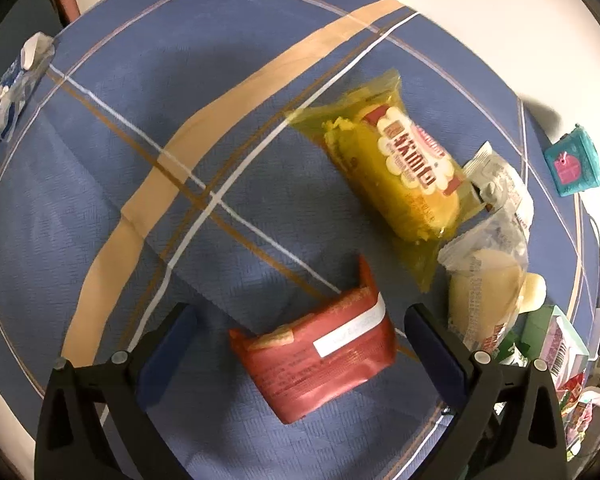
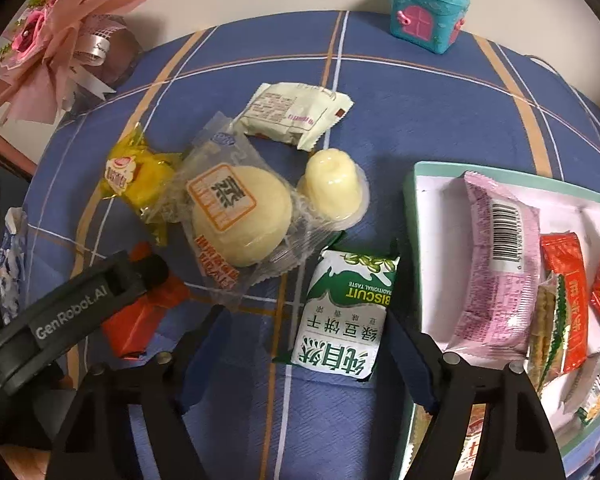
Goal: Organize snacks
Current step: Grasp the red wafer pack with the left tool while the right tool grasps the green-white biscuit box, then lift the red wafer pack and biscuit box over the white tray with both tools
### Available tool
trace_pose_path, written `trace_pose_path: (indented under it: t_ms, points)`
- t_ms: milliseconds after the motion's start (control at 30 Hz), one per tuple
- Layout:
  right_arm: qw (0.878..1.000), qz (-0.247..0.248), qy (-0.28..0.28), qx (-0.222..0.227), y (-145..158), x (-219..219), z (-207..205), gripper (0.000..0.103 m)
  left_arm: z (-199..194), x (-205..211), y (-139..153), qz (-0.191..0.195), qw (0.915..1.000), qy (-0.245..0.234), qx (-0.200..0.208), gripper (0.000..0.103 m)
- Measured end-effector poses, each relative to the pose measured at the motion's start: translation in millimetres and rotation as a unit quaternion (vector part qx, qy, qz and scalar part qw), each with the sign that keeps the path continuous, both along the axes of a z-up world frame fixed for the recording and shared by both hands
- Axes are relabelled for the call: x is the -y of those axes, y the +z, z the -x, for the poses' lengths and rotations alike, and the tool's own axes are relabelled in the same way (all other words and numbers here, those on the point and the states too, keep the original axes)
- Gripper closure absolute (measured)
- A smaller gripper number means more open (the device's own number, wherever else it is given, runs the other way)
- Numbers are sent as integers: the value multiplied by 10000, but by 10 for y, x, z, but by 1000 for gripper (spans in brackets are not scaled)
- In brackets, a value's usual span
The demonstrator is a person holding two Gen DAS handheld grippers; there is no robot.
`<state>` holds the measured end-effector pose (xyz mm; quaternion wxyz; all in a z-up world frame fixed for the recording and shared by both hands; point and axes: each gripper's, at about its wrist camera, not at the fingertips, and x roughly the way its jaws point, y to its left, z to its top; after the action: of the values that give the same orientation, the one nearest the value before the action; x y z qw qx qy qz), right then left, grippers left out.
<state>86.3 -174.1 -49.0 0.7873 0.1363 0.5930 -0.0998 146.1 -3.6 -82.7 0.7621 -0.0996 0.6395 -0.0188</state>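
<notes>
The left gripper [image 1: 300, 344] points steeply down with its blue-padded fingers [image 1: 168, 344] spread wide to either side of the red snack packet [image 1: 320, 364], low in the left wrist view; there is clear cloth between each pad and the wrapper, so nothing is pinched yet. It looks lined up to close across the packet's width.

The right gripper [image 2: 306, 336] likewise straddles the green-and-white biscuit packet [image 2: 344, 316], bottom centre of the right wrist view. Its jaws are part-way in, the right pad close against the wrapper's edge and the left one well clear, so I judge it not yet gripped.

Just right of that packet sits the mint-rimmed box [image 2: 410, 200], already holding a pink wrapper [image 2: 496, 264] and other sachets, probably the collecting place.

Above on the blue plaid tablecloth [image 2: 400, 120], the bun in clear wrap [image 2: 240, 216], jelly cup [image 2: 332, 188], yellow cake packet [image 1: 396, 168] and cream sachet [image 2: 296, 114] lie loose, awaiting sorting.
</notes>
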Motion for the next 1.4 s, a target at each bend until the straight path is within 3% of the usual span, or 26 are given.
trace_pose_path:
  t_ms: [167, 567, 800, 900, 1033, 1200, 1400]
  points:
    - [9996, -245, -26, 140, 49, -13, 2, 30, 5, 12, -3, -16, 10000, 2, -17, 0]
    - [9999, -16, -153, -44, -113, 37, 22, 38, -45, 102, -183, -174, 9998, 13, -41, 0]
    - [9997, 202, -95, -23, -143, -27, -13, 38, -10, 192, -157, -226, 9997, -12, 19, 15]
    - [9997, 200, -155, -5, -145, -9, -27, 46, -11, 199, -137, -230, 9997, -6, 72, 26]
    - [9995, 206, -226, 15, -118, 78, 27, 55, -76, 199, -53, -156, 9998, 57, 87, 28]
    - [9993, 283, -248, 40, -119, 93, 46, 58, -82, 170, -41, -124, 9998, 57, 116, 30]
    - [9991, 231, -350, 114, -22, 120, 60, 61, -77, 42, 67, 299, 9992, 173, 188, 33]
